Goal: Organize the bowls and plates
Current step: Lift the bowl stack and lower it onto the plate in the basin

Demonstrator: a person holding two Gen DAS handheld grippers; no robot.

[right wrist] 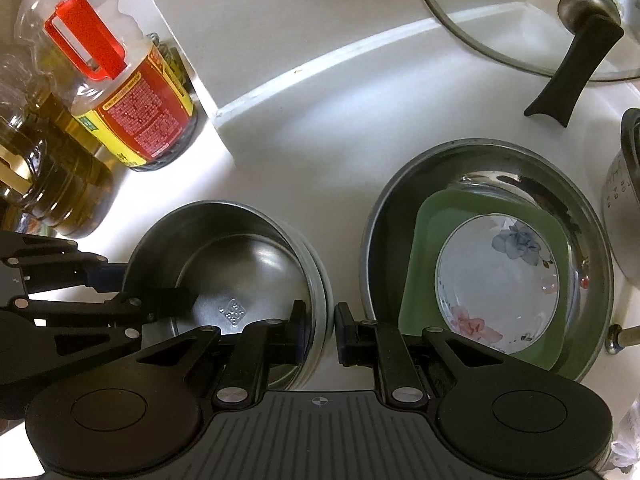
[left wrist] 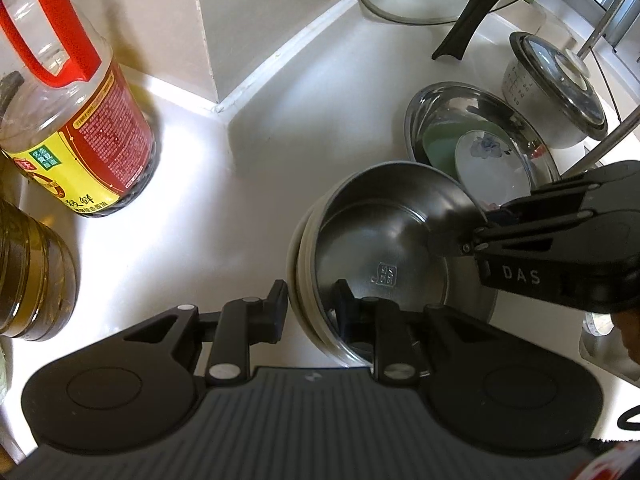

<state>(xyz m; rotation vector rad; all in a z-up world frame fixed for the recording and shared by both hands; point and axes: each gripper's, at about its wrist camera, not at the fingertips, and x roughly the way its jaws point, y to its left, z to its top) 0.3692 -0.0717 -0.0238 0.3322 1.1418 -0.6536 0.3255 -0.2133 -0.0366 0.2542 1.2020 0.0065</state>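
Observation:
A stack of steel bowls (left wrist: 380, 256) (right wrist: 240, 264) stands on the white counter. My left gripper (left wrist: 312, 308) straddles its near-left rim, one finger outside and one inside, pressed on the wall. My right gripper (right wrist: 320, 328) straddles the opposite rim the same way; it shows in the left wrist view (left wrist: 476, 236). The left gripper shows in the right wrist view (right wrist: 132, 292). To the right a large steel basin (right wrist: 384, 216) (left wrist: 416, 112) holds a green square plate (right wrist: 416, 272) with a white floral plate (right wrist: 496, 280) (left wrist: 492, 164) on it.
A soy sauce bottle with a red handle (left wrist: 92, 128) (right wrist: 136, 92) and an oil bottle (left wrist: 32, 276) (right wrist: 52, 184) stand at the left by a wall corner. A glass pan lid with a black handle (left wrist: 468, 16) (right wrist: 568, 68) leans at the back. A rice cooker pot (left wrist: 560, 84) stands far right.

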